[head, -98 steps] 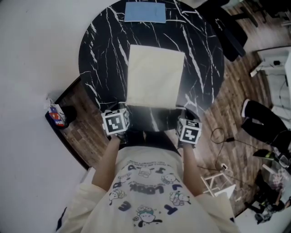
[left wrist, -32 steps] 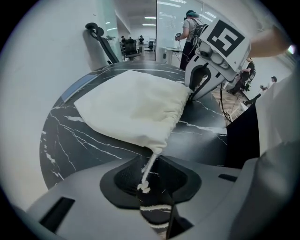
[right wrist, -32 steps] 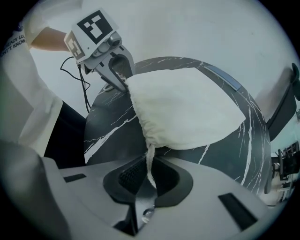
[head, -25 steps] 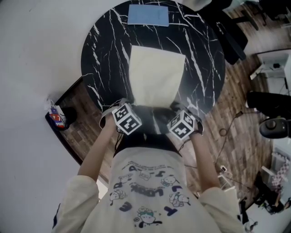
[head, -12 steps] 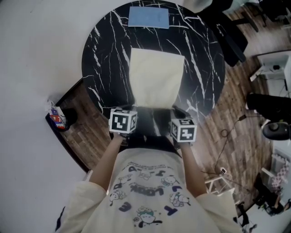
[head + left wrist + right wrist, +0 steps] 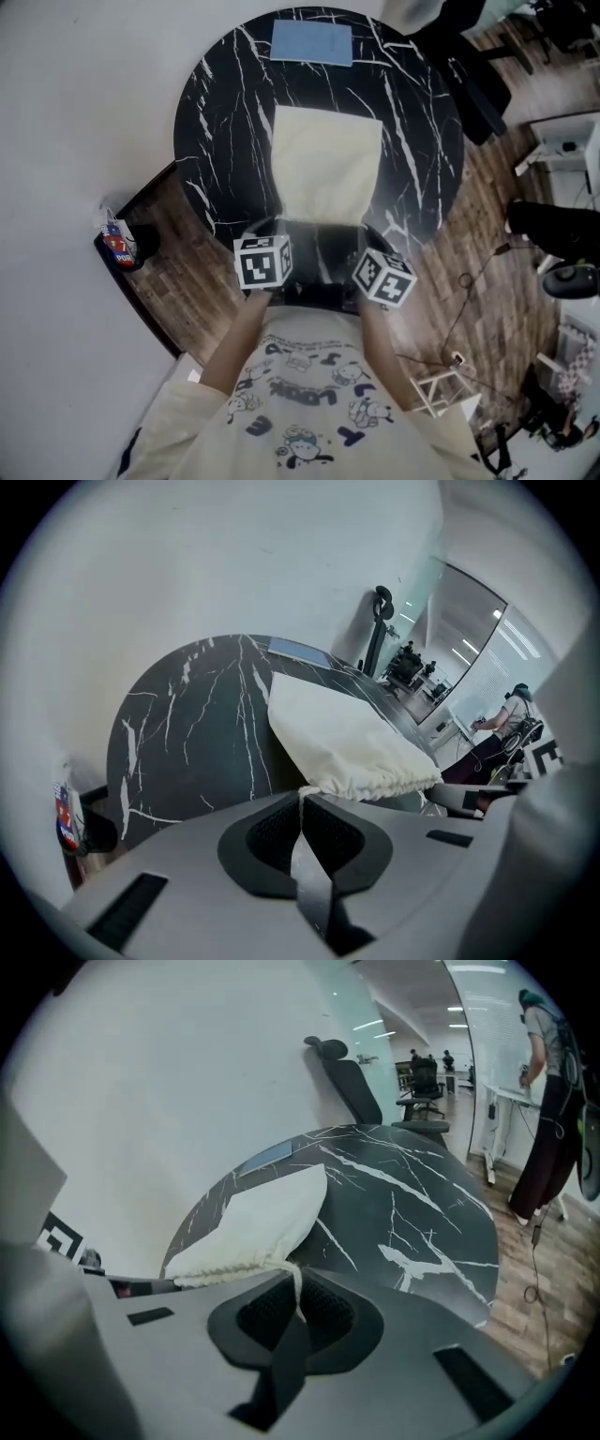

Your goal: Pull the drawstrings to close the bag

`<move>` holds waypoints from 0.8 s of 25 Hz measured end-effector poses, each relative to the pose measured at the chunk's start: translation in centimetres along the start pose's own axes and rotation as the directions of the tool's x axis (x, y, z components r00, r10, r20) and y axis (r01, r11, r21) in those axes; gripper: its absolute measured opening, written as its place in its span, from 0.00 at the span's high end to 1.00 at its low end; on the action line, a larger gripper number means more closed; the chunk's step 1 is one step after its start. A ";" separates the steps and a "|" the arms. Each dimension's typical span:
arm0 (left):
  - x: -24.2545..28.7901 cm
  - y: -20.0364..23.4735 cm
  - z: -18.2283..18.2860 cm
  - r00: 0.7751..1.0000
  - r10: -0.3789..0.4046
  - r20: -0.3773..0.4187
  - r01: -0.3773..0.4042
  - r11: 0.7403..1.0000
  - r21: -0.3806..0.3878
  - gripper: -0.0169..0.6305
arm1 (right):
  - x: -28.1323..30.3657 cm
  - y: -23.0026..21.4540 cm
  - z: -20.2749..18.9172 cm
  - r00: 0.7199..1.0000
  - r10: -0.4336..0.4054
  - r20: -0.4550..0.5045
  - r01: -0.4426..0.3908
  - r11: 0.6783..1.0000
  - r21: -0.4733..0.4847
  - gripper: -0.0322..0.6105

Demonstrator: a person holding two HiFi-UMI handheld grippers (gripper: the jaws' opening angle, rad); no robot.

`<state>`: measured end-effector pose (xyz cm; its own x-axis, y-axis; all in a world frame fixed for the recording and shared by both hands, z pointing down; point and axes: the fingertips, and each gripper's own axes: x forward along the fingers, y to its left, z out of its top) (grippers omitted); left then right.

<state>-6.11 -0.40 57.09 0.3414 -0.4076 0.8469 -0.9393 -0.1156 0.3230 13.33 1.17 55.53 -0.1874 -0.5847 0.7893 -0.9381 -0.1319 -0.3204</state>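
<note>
Office space, black swivel chair [image 6: 356, 1091], glass partition [image 6: 469, 630]; wood-plank floor [image 6: 487, 187]

In the head view, at the near end of the bag [image 6: 326, 164], the cubes cover the jaws of the left gripper [image 6: 265, 253] and right gripper [image 6: 380, 267]; the cords [image 6: 302, 797] are too thin to see there; left of the bag, the print on a red pack [image 6: 116, 239] is unreadable.

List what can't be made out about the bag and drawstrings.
Head view: bag mouth, overlapped by left hand-held gripper and right hand-held gripper.
Both gripper views: drawstring ends, buried between shut jaws.
All views: bag contents, behind cloth.
Head view: blue sheet, too small to identify.
</note>
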 end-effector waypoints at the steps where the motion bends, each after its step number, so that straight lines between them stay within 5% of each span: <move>1: -0.1 0.0 0.1 1.000 -0.004 0.003 0.004 1.000 -0.005 0.90 | -0.1 -0.1 0.1 1.000 0.004 0.004 -0.004 1.000 0.026 0.91; 6: 0.0 0.5 -0.2 1.000 -0.007 -0.003 0.006 0.999 -0.046 0.90 | 0.0 -0.3 -0.2 1.000 0.006 -0.009 -0.005 0.998 0.063 0.91; 10: 0.1 1.4 -0.3 1.000 0.028 -0.007 -0.028 0.999 -0.021 0.90 | 0.4 -0.1 -1.2 0.997 -0.039 -0.070 0.027 0.985 -0.168 0.91; 14: 0.2 1.8 -0.7 0.997 0.067 -0.030 -0.064 0.994 0.088 0.90 | 0.5 0.4 -2.8 0.984 -0.088 -0.156 0.002 0.874 -0.485 0.91; 18: -0.1 2.0 -0.8 0.995 0.088 -0.043 -0.082 0.989 0.124 0.90 | 0.3 0.6 -3.2 0.976 -0.140 -0.168 0.005 0.781 -0.625 0.91; 20: 0.2 1.9 -0.7 0.997 0.072 -0.032 -0.069 0.993 0.093 0.90 | 0.3 0.6 -2.6 0.982 -0.111 -0.155 0.012 0.848 -0.530 0.91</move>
<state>-7.85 -0.05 58.14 0.2734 -0.3856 0.8813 -0.9598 -0.1705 0.2231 11.93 2.96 56.90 -0.1253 -0.4354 0.8915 -0.9521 0.3054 0.0154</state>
